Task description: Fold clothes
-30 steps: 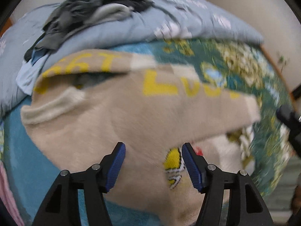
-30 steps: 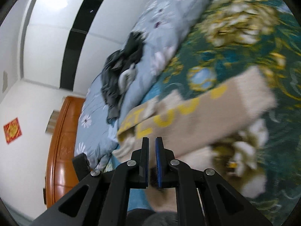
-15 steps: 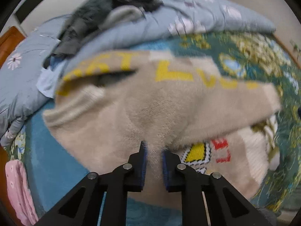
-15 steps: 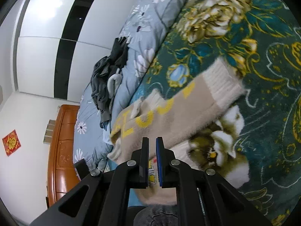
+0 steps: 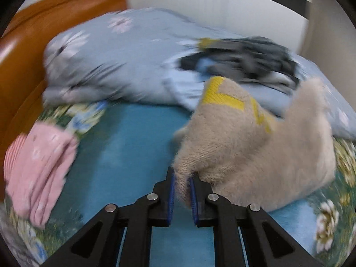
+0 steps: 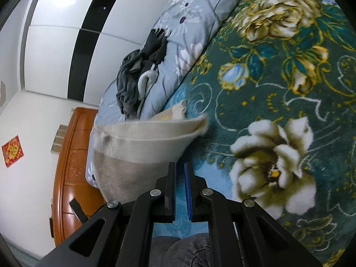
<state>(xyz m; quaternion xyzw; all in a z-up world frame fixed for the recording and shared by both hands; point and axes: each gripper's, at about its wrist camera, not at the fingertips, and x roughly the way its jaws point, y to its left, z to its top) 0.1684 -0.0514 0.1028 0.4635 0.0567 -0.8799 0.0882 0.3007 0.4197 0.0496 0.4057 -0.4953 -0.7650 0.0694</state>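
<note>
A beige knit sweater (image 5: 249, 146) with yellow lettering hangs bunched and lifted above the bed. My left gripper (image 5: 181, 191) is shut on a pinch of its fabric. In the right wrist view the same sweater (image 6: 142, 151) shows its pale ribbed hem, raised at the left. My right gripper (image 6: 180, 187) is shut with nothing visible between its pads; the sweater lies just left of the left finger, and I cannot tell whether it touches.
A teal floral blanket (image 6: 278, 84) covers the bed. A blue-grey floral duvet (image 5: 124, 62) lies at the back with dark grey clothes (image 5: 247, 55) on it. A folded pink garment (image 5: 37, 169) sits at the left. A wooden headboard (image 6: 73, 160) stands behind.
My left gripper closed on the sweater, then lifted it and swung left, bunching it up. The right gripper stayed shut. The sweater no longer lies spread on the blanket.
</note>
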